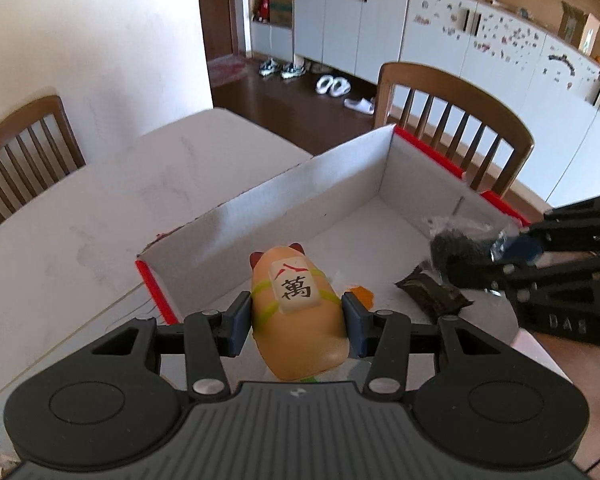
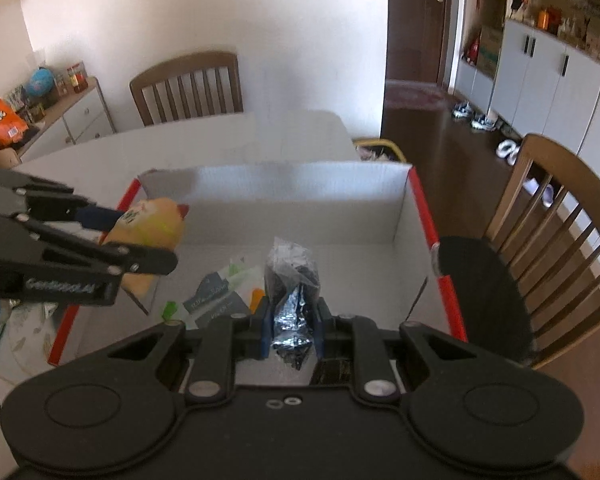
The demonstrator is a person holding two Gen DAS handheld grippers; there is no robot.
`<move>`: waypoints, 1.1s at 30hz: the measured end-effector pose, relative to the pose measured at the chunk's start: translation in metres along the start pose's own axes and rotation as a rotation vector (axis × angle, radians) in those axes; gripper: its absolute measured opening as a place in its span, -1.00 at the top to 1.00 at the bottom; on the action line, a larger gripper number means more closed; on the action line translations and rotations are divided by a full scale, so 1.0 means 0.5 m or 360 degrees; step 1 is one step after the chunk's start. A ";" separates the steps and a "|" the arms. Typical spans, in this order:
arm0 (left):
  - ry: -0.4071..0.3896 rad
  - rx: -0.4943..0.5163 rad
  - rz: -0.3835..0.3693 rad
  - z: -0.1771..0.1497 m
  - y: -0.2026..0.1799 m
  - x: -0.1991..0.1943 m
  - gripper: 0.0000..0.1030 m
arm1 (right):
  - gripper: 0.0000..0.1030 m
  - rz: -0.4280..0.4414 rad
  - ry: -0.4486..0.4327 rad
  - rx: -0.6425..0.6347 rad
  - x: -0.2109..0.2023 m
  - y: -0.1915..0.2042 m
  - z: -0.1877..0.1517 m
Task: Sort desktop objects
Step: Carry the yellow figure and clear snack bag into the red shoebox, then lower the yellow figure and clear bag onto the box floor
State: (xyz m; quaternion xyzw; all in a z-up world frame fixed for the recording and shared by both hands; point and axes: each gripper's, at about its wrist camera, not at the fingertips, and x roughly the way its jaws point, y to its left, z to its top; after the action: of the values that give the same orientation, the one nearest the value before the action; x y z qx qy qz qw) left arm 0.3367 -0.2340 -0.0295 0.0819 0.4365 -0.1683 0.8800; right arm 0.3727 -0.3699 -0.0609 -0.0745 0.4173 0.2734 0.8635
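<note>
My left gripper [image 1: 296,320] is shut on a tan hamster toy [image 1: 298,312] with a mahjong tile on its back, held over the near-left part of the white cardboard box [image 1: 340,176]. The toy also shows in the right wrist view [image 2: 152,236]. My right gripper [image 2: 291,328] is shut on a crinkly black plastic bag [image 2: 292,292], held above the box [image 2: 300,188] interior. The bag and right gripper [image 1: 496,252] show at the right of the left wrist view.
Inside the box lie a dark packet [image 1: 432,296], an orange item [image 1: 362,294] and flat sachets [image 2: 220,300]. The box has red edges and sits on a white table [image 1: 100,208]. Wooden chairs [image 1: 452,120] stand around. A black round object [image 2: 484,300] is right of the box.
</note>
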 end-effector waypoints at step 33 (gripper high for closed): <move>0.0417 0.0172 0.0007 0.018 -0.018 0.135 0.09 | 0.64 0.0011 0.0433 0.0019 0.145 -0.002 0.005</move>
State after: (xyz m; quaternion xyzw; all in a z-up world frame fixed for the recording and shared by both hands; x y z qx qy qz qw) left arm 0.3782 -0.2599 -0.0780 0.1513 0.5379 -0.1776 0.8101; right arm 0.4112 -0.3399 -0.1149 -0.1044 0.5324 0.2612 0.7984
